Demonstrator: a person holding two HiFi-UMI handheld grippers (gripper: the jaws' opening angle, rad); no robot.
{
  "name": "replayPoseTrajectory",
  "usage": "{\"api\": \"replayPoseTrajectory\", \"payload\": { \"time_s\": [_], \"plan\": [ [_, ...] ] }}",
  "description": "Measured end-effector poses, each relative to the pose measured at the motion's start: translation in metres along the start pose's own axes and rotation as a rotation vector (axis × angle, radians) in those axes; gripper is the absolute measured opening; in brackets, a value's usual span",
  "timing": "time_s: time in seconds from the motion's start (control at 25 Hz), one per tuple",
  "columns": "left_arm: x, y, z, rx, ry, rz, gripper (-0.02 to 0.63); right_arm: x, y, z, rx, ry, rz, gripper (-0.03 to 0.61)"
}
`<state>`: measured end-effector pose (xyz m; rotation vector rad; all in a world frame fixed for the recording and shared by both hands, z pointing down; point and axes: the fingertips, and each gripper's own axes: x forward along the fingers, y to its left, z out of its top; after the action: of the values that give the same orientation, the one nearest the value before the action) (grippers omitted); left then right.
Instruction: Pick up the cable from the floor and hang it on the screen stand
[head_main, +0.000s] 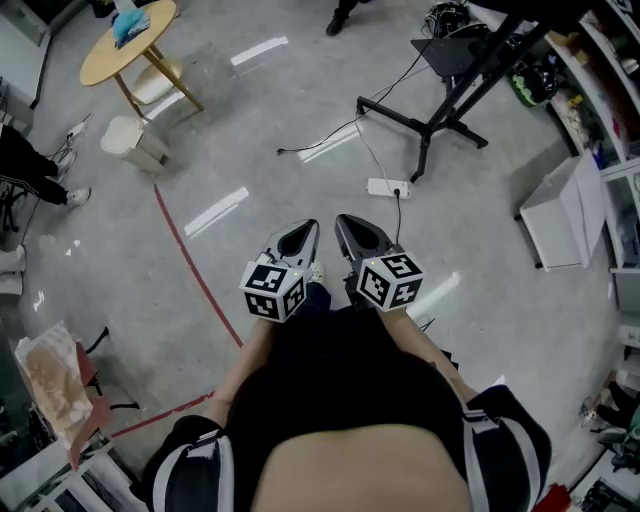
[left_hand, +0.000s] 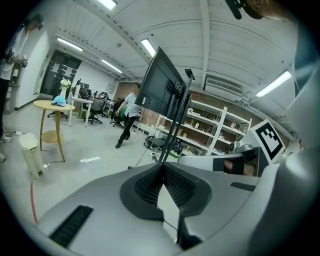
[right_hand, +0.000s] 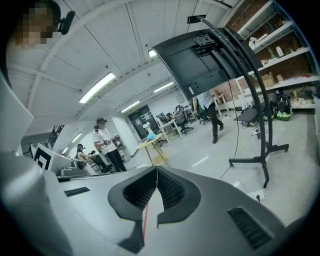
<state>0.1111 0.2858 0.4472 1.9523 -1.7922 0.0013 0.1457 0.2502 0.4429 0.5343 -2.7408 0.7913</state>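
The left gripper (head_main: 303, 235) and right gripper (head_main: 355, 232) are shut and empty. The cable (head_main: 345, 125) is stretched on the floor well ahead, slanting toward the screen stand (head_main: 432, 124), its loose end nearer the left one.

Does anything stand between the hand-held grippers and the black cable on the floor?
Nothing visible: bare floor separates the left hand-held gripper, the right hand-held gripper and the black cable. The power strip lies aside.

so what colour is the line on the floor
Red. The floor line shows best in the head view.
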Motion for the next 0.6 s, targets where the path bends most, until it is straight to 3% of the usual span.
{"api": "replayPoseTrajectory", "payload": {
  "time_s": [0.24, 0.4, 0.6],
  "plan": [
    [0.023, 0.038, 0.018, -0.004, 0.009, -0.051, 0.008, 0.046, -0.001, 0.011, 0.025, -0.018, -0.004, 0.021],
    [0.034, 0.040, 0.026, 0.032, 0.016, -0.096, 0.008, 0.062, -0.001, 0.018, 0.023, -0.022, -0.008, 0.021],
    [0.039, 0.046, 0.021, 0.009, 0.029, -0.093, 0.008, 0.057, -0.008, 0.019, 0.031, -0.037, -0.024, 0.021]
  ]
}}
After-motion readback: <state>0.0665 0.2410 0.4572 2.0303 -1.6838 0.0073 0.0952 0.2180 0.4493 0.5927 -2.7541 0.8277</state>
